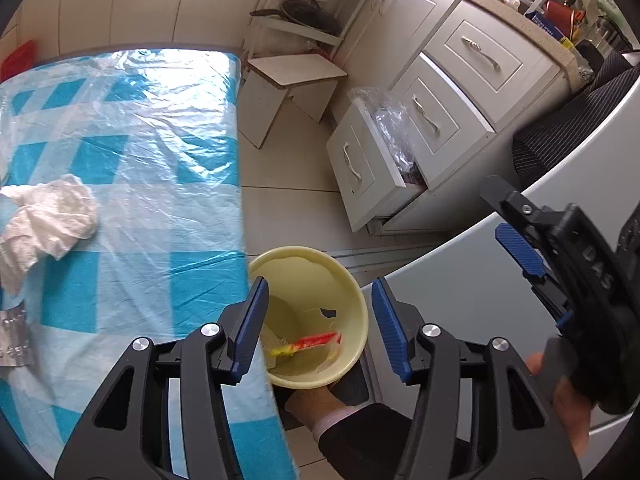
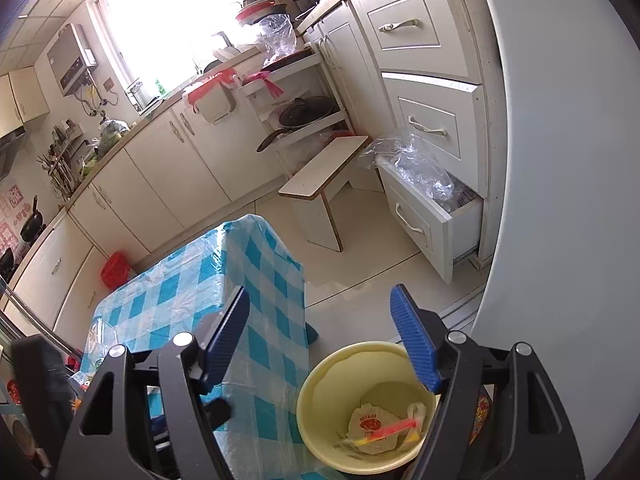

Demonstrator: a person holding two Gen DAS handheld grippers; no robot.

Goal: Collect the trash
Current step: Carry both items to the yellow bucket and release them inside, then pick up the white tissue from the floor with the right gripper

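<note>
Two claws are seen angled downward over a pale yellow bin (image 1: 308,316) standing on the floor beside the table (image 1: 132,208). The left claw (image 1: 316,332) is held with its blue pads spread apart and nothing between them; its left pad overlaps the table's edge in the view, while the right pad hangs past the bin's rim. The right claw (image 2: 330,344) is likewise held agape and empty, its pads well apart above the bin, and it is caught from the side at the far right of the left wrist view (image 1: 516,240), with bare fingers (image 1: 568,404) wrapped around its handle. A hand in a dark sleeve (image 1: 320,404) is visible below the bin's rim.

Inside the bin, a crumpled white wrapper with red print (image 2: 370,426) is seen lying on the bottom, with a red and yellow strip (image 2: 394,428) resting across it.

On the table, which is covered with a blue-and-white checked cloth under clear plastic, a crumpled white tissue (image 1: 44,220) is left near the left edge of the left wrist view, well apart from both claws. A foil blister pack (image 1: 14,336) lies just below it.
</note>
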